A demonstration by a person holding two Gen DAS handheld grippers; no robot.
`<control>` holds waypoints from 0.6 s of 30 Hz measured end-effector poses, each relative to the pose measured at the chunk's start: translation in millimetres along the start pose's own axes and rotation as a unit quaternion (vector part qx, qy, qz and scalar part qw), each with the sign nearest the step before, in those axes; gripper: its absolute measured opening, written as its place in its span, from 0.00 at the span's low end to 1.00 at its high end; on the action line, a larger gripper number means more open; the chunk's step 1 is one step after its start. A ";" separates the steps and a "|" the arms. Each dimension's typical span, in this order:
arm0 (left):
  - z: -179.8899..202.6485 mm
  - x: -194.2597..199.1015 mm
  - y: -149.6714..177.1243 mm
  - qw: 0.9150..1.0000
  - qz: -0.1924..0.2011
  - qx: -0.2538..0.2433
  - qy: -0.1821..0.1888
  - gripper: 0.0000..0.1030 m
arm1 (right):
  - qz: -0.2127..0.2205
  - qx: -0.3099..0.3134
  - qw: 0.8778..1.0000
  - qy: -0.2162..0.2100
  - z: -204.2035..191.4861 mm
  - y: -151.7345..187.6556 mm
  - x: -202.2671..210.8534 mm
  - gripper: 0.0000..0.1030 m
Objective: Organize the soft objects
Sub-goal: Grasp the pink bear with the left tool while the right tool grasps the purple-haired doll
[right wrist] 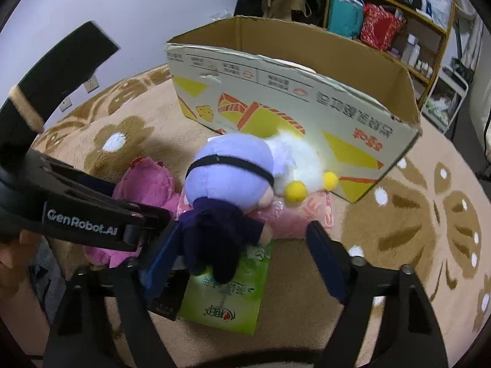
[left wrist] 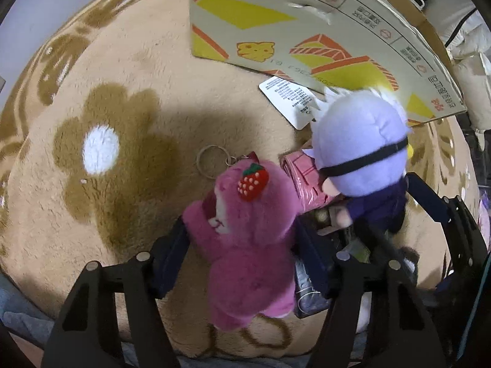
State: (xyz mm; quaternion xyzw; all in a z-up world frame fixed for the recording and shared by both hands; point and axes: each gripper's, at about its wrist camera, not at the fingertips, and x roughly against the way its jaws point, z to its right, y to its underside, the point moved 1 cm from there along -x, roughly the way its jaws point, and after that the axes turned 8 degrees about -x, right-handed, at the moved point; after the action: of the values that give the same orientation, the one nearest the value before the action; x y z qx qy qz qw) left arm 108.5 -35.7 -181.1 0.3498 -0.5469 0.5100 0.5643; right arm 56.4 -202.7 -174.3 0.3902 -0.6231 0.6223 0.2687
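Pink bear [left wrist: 245,233] sits between the two fingers of the left claw [left wrist: 242,245], and both pads press its fuzzy sides. Right beside the bear, the right claw [right wrist: 245,245] is half open around the purple doll [right wrist: 221,214], touching one side only. Behind the doll stands the cardboard box [right wrist: 294,104] on the flower rug [left wrist: 101,150].

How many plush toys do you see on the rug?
3: a pink bear at the left, a purple-haired doll beside it, and a white plush against the box. More may hide underneath.
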 end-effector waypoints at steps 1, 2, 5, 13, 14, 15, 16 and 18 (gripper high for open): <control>-0.2 -0.4 -0.4 1.000 0.000 0.004 0.002 0.63 | -0.003 -0.008 1.000 -0.004 2.9 -0.2 0.2 0.68; 1.6 1.1 2.2 1.000 0.001 0.008 0.004 0.63 | -0.005 -0.018 1.000 -0.008 6.9 -0.3 0.5 0.67; -3.2 8.4 3.0 1.000 0.012 0.012 -0.020 0.62 | -0.011 -0.053 0.998 -0.020 19.3 -1.1 1.1 0.66; -4.9 30.0 -0.1 0.996 0.060 0.001 -0.070 0.61 | 0.013 -0.080 0.995 -0.056 19.5 -7.5 6.4 0.66; -2.8 31.2 -1.1 0.995 0.065 -0.005 -0.078 0.61 | 0.020 -0.081 0.995 -0.062 18.6 -10.1 7.2 0.66; -1.4 32.1 -1.6 0.994 0.069 -0.008 -0.081 0.61 | 0.023 -0.084 0.994 -0.068 18.1 -13.3 6.3 0.66; 0.3 34.1 -1.5 0.994 0.072 -0.008 -0.083 0.61 | 0.021 -0.087 0.993 -0.072 17.9 -15.5 4.0 0.66; 0.1 36.5 -3.3 0.994 0.074 -0.005 -0.083 0.61 | 0.011 -0.099 0.992 -0.078 20.3 -17.9 -4.0 0.62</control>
State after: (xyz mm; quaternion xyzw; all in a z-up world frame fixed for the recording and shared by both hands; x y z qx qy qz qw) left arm 107.2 -29.5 -145.0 0.3464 -0.6189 0.5171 0.4792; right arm 76.3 -220.7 -169.1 0.4023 -0.7046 0.5283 0.2502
